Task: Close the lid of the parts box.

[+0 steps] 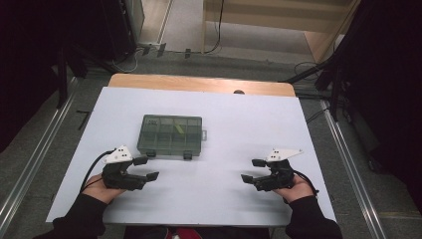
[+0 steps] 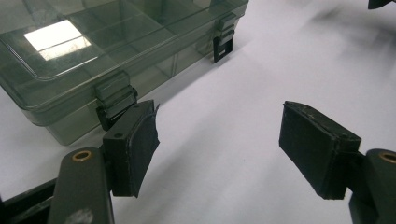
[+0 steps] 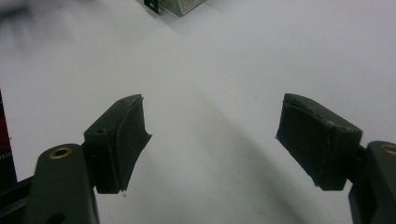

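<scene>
Both grippers, left gripper (image 1: 148, 168) and right gripper (image 1: 253, 170), hold empty jaws apart near the closed organizer box (image 1: 170, 135)

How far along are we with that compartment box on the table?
Nothing looks done: the compartment box lies shut, both front latches down. The left tongs hang open by the near-left latch, not touching it; the right tongs are open, apart. Unlatching and opening remain.

Compartment box (image 1: 171, 135) mid-table (image 1: 239, 124), left gripper (image 1: 148, 168) just before it (near its latch), right gripper (image 1: 253, 170) well apart.
</scene>
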Motion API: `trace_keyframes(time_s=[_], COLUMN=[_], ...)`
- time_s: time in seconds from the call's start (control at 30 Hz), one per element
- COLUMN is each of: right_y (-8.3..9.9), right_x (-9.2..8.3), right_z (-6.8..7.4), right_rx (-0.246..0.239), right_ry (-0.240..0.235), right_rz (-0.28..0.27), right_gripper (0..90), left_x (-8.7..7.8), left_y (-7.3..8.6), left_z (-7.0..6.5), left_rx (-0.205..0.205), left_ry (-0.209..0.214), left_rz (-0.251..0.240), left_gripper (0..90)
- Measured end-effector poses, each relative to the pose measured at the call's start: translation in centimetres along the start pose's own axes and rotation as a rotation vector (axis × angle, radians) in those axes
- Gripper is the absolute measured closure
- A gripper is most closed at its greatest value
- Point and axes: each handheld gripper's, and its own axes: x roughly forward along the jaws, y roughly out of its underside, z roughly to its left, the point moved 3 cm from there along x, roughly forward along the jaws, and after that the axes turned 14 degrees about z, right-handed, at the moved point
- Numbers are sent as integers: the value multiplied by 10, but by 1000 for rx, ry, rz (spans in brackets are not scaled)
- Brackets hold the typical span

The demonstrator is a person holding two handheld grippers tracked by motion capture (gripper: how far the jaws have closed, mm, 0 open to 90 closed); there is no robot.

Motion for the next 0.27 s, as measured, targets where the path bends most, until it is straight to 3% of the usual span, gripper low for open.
trace_keyframes(time_s=[0.27], right_y=[0], right_x=[1], right_z=[1], right_rx=[-2], right_ry=[-7], right_rz=[7], right_gripper=[240], left_x=[1], left_y=[0], left_z=[0], left_rx=[5], left_ry=[9], left_rz=[8], left_gripper=[275])
